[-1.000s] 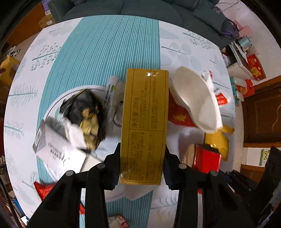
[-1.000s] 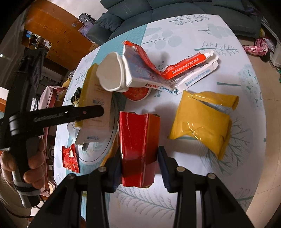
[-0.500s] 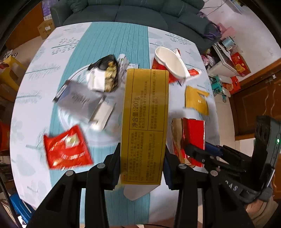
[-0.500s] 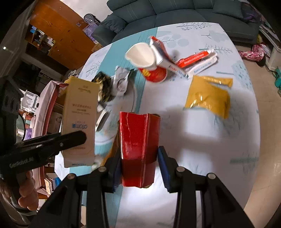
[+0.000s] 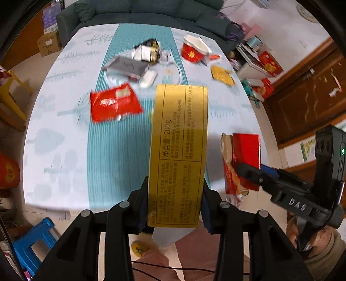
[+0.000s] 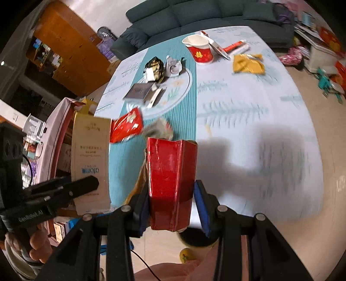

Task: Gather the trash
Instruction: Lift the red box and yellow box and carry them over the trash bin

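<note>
My left gripper (image 5: 174, 207) is shut on a long yellow box (image 5: 179, 151) printed with black text, held above the table's near edge. My right gripper (image 6: 173, 207) is shut on a crumpled red foil carton (image 6: 172, 183); that carton (image 5: 245, 155) also shows at the right of the left wrist view. In the right wrist view the yellow box (image 6: 90, 160) appears at the left, in the other gripper. More trash lies on the table: a red wrapper (image 5: 114, 103), a red paper cup (image 6: 200, 50), a yellow packet (image 6: 248, 63), a grey box (image 6: 139, 91).
The round table (image 6: 248, 121) has a teal striped runner and a white plate (image 6: 173, 95) with wrappers on it. A dark sofa (image 5: 151, 13) stands behind it. A blue stool (image 5: 32, 244) sits low at the left. A dark bin rim (image 6: 197, 237) shows under the red carton.
Both grippers have pulled back from the table's middle to its near edge and risen a little, each still holding its box. The litter now lies farther away.
</note>
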`<action>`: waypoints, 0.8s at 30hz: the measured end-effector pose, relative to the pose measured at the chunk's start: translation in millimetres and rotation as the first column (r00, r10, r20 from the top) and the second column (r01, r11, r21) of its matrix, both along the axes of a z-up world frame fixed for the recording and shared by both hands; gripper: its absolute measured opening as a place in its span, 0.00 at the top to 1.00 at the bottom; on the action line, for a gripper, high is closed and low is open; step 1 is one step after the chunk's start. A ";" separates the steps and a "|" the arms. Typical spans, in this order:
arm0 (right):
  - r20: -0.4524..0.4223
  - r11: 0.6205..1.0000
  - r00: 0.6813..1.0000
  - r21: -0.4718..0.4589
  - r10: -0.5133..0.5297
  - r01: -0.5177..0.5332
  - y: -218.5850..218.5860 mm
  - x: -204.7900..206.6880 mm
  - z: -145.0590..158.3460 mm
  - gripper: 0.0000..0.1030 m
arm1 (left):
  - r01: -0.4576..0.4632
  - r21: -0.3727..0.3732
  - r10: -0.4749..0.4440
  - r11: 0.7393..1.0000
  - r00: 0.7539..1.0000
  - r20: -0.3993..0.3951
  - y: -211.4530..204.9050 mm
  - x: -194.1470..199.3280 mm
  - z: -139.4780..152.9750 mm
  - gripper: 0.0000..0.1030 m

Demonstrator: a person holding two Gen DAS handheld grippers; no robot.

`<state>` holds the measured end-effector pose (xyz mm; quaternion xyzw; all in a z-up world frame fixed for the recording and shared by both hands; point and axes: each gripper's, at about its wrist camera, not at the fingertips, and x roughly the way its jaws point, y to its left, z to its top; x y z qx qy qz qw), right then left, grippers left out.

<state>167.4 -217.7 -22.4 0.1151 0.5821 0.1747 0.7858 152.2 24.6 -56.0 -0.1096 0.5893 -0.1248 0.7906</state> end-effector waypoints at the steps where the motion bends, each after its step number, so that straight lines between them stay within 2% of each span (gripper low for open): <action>1: 0.003 1.000 1.000 -0.001 -0.016 0.016 2.2 -14.6 1.4 0.63 | 0.011 -0.001 -0.011 1.000 1.000 0.001 4.0 -14.8 -1.9 0.62; 6: -0.009 0.998 0.999 -0.030 -0.052 0.052 15.5 -83.4 0.9 0.63 | 0.042 0.006 -0.042 0.999 0.999 -0.016 16.9 -70.6 -12.8 0.62; 11: -0.044 0.997 0.998 -0.075 -0.037 0.034 30.3 -137.0 -5.6 0.63 | 0.052 0.000 -0.052 0.999 0.998 -0.041 21.3 -115.3 -23.1 0.62; 16: -0.085 0.992 0.996 -0.123 0.013 -0.024 42.9 -161.7 -18.5 0.63 | 0.025 -0.021 -0.026 0.999 0.998 -0.051 22.4 -144.5 -36.7 0.62; 24: -0.164 0.983 0.985 -0.169 0.047 -0.075 53.8 -174.9 -74.3 0.63 | -0.034 -0.023 0.031 0.999 0.992 -0.125 17.6 -163.7 -98.8 0.62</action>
